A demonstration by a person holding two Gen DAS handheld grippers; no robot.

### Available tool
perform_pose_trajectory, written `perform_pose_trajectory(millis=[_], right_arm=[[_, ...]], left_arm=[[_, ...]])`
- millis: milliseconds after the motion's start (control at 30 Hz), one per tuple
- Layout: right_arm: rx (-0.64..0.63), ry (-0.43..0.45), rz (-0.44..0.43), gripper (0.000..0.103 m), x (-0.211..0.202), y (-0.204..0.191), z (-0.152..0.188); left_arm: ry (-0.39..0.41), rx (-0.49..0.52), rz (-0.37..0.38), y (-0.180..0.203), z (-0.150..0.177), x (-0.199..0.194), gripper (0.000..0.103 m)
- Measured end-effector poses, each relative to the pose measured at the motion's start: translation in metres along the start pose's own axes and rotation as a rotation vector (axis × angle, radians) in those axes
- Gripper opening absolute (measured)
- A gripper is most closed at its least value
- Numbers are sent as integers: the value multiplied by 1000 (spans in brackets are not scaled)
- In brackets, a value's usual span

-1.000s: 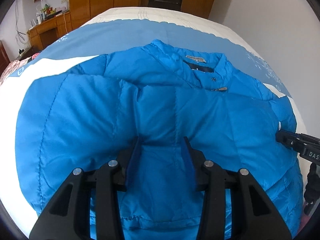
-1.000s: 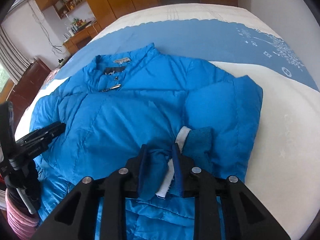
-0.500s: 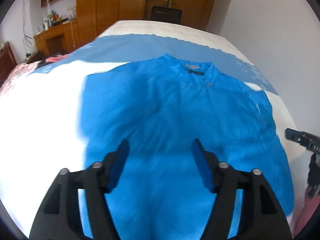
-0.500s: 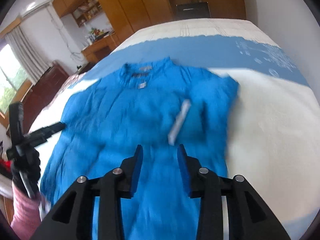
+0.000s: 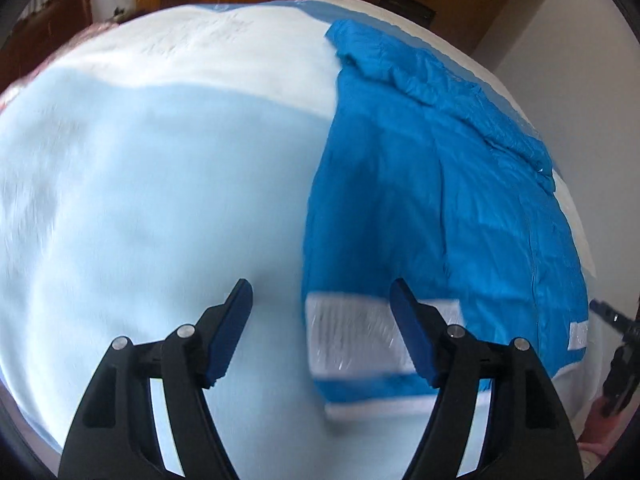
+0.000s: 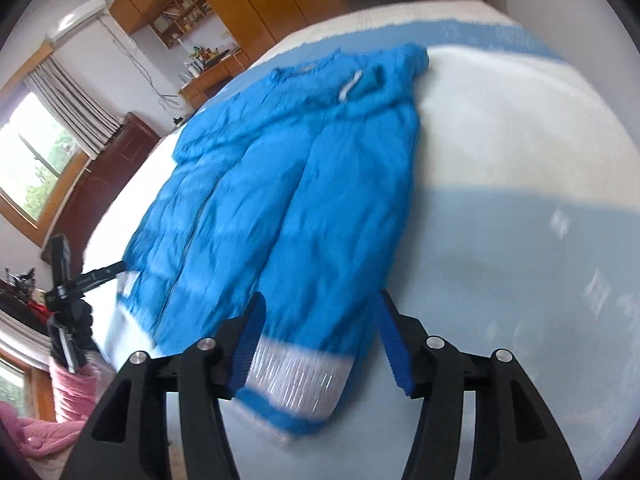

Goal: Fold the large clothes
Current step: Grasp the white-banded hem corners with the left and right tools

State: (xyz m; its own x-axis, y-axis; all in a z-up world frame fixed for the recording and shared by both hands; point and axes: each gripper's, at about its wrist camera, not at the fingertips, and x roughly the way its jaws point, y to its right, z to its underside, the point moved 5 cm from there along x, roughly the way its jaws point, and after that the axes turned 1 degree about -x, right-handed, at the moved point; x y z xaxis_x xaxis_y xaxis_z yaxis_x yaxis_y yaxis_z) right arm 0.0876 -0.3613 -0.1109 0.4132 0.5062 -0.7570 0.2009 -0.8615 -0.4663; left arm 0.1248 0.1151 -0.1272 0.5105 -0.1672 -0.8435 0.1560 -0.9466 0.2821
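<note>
Jacket lies on bed; both tools, left and right, opening, gripping nothing.

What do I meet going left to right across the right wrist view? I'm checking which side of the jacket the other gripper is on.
Window → left gripper → blue jacket → bare white and light blue bedspread.
</note>
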Motion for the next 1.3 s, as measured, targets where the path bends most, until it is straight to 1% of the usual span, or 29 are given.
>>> perform_pose_trajectory(millis=[133, 233, 300, 333, 433, 467, 500, 533, 567, 600, 633, 700, 733, 767, 800, 867, 933, 1000, 1133, 1300], right_arm=[[46, -24, -22, 57, 4, 4, 23], [58, -34, -36, 57, 6, 5, 35], [63, -45, -48, 57, 11, 5, 41], [61, -47, -54, 58, 13, 5, 44], [58, -33, -58, 59, 17, 3, 43], [57, -30, -66, 59, 19, 2, 42], [55, -30, -72, 59, 21, 0, 40], [48, -27, -71, 59, 24, -2, 40], [32, -21, -66, 59, 26, -5, 39], [23, -16, -61, 59, 27, -6, 40], [17, -10, -52, 54, 27, -7, 40], [11, -2, -45, 44, 29, -8, 38], [22, -1, -59, 32, 31, -6, 37], [34, -5, -80, 24, 31, -5, 36], [50, -11, -106, 21, 32, -3, 35], [40, -6, -111, 14, 29, -5, 35], [4, 19, -95, 12, 19, -11, 37], [-22, 29, -91, 12, 9, -14, 40], [-59, -4, -117, 12, -4, -20, 59], [-99, -46, -116, 12, -4, -25, 86]], left_arm=[[25, -37, 27, -6, 9, -5, 72], [39, -56, 14, -6, 12, -8, 73], [63, -61, -2, -5, 12, -13, 76], [66, -61, 7, -3, 12, -12, 76], [31, -75, 92, 4, 14, -5, 76], [24, -67, 96, 8, 14, -2, 76], [24, -54, 79, 12, 14, 2, 75], [27, -46, 71, 17, 15, 4, 73], [24, -39, 80, 21, 16, 5, 64], [17, -36, 103, 27, 17, 6, 58], [19, -35, 97, 29, 18, 6, 57], [21, -27, 79, 30, 19, 7, 39], [25, -37, 76, 29, 20, 7, 32], [30, -46, 76, 28, 20, 6, 24], [40, -56, 84, 28, 19, 4, 16], [57, -64, 87, 28, 19, -2, 12], [79, -54, 94, 31, 20, -11, 11], [81, -52, 108, 31, 22, -16, 11], [70, -46, 128, 27, 33, -29, 11], [56, -27, 109, 18, 45, -33, 11]])
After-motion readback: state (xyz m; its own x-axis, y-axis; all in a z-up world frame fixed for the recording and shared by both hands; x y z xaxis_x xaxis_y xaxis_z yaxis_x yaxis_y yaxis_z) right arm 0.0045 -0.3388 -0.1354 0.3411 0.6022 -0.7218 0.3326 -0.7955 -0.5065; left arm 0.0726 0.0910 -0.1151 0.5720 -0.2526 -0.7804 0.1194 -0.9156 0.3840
